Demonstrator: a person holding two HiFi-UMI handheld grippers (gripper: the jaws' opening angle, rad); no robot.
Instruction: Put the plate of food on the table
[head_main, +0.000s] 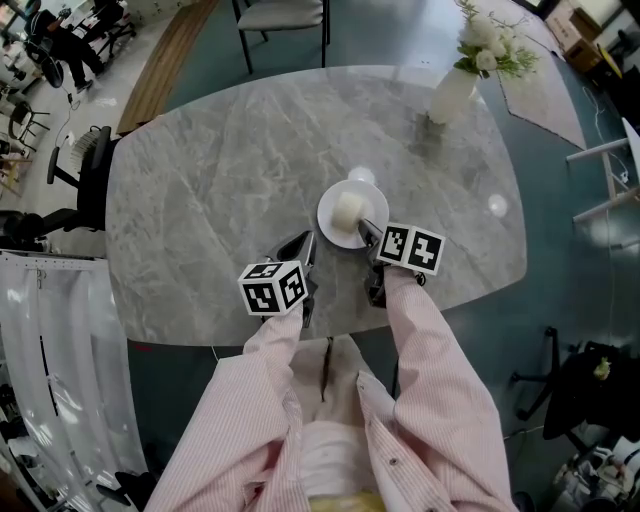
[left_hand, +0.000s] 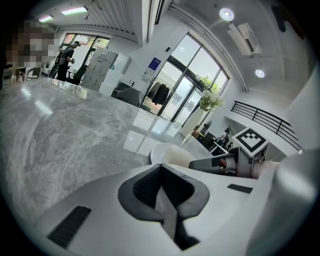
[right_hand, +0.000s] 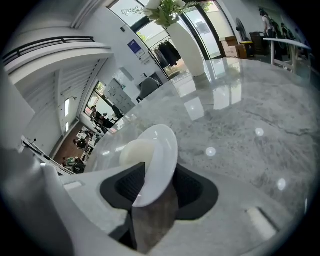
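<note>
Here the plate (right_hand: 159, 152) rim sits between the right gripper's (right_hand: 156, 192) parted jaws.

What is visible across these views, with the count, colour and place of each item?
oval marble table: one, grey, centre of the head view.
round plate: one, white, lying on the table near its front edge.
lump of food: one, cream, on the plate.
tall vase: one, white, far right part of the table, holding white flowers.
chair with padded seat: one, grey, beyond the table.
office chair: at least one, black, left of the table.
striped sleeves: two, pink and white, bottom of the head view.
left gripper: one, white with dark pads, jaws together and empty, left of the plate.
right gripper: one, same colours, jaws apart around the plate's rim.
</note>
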